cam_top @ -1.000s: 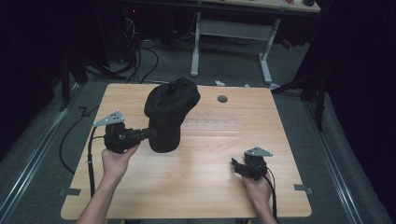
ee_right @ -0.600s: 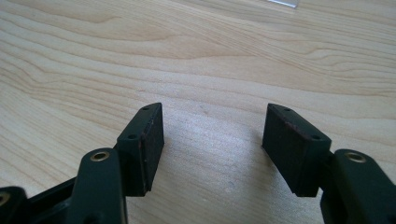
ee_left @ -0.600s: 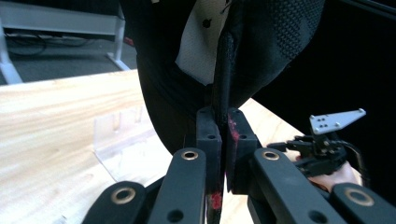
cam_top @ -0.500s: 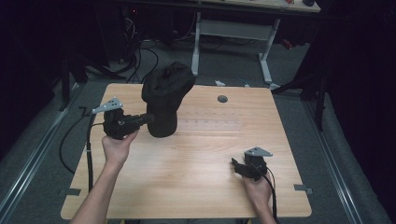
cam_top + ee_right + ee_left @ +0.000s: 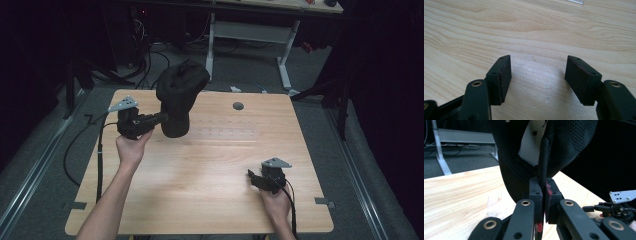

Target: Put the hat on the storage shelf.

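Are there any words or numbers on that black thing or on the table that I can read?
None can be read.
White tag inside the black fabric bag: a dark dot, no letters.
Light wooden table: a faint row of marks, too blurred to read.

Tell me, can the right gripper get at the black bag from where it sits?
Probably yes: bare table lies between the open right gripper and the bag, which the left gripper holds up by an edge.
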